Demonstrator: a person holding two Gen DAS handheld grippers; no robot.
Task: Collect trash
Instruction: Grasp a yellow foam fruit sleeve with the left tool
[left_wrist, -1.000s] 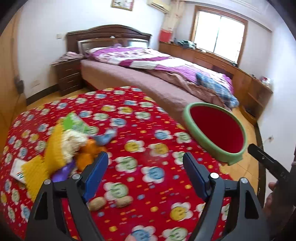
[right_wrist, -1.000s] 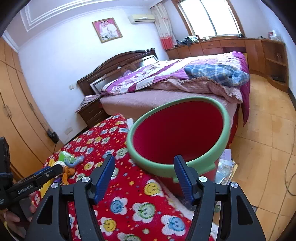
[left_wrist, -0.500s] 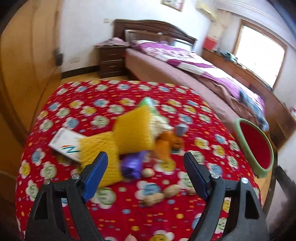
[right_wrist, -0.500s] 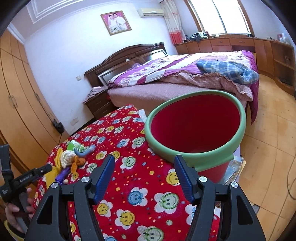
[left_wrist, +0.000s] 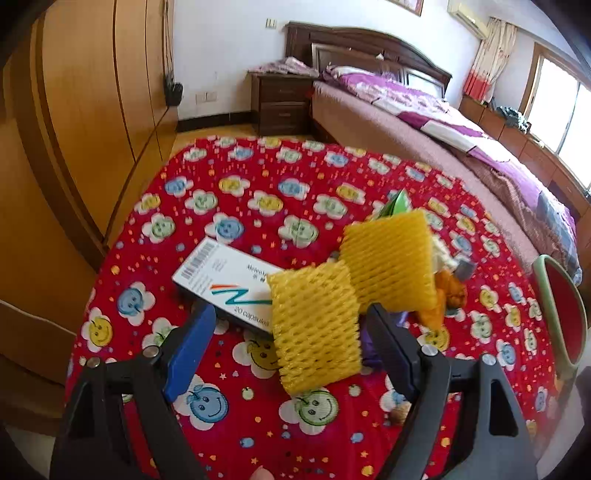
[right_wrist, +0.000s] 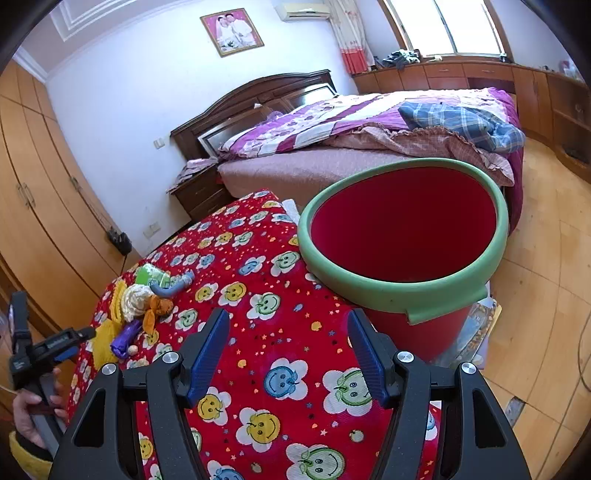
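Note:
A pile of trash lies on the red smiley-flower tablecloth (left_wrist: 258, 177). It holds two yellow foam nets (left_wrist: 317, 325), a white capsule box (left_wrist: 225, 280), orange peel (left_wrist: 448, 291), a purple wrapper and a green packet (left_wrist: 397, 201). My left gripper (left_wrist: 288, 343) is open, its jaws on either side of the near yellow net, not gripping it. My right gripper (right_wrist: 288, 350) is open and empty above the cloth, just short of the red bin with a green rim (right_wrist: 402, 236). The pile also shows in the right wrist view (right_wrist: 140, 306), as does the left gripper (right_wrist: 51, 343).
A bed (right_wrist: 369, 147) stands behind the table and bin. Wooden wardrobes (left_wrist: 92, 110) line the left wall, with a nightstand (left_wrist: 282, 103) by the bed. Peanuts (left_wrist: 400, 415) lie on the cloth near my left gripper. The bin stands off the table's right edge on a wooden floor (right_wrist: 546, 295).
My left gripper swung left from the bin and closed in on the trash pile, its jaws now around the near yellow net. My right gripper drew back slightly from the bin.

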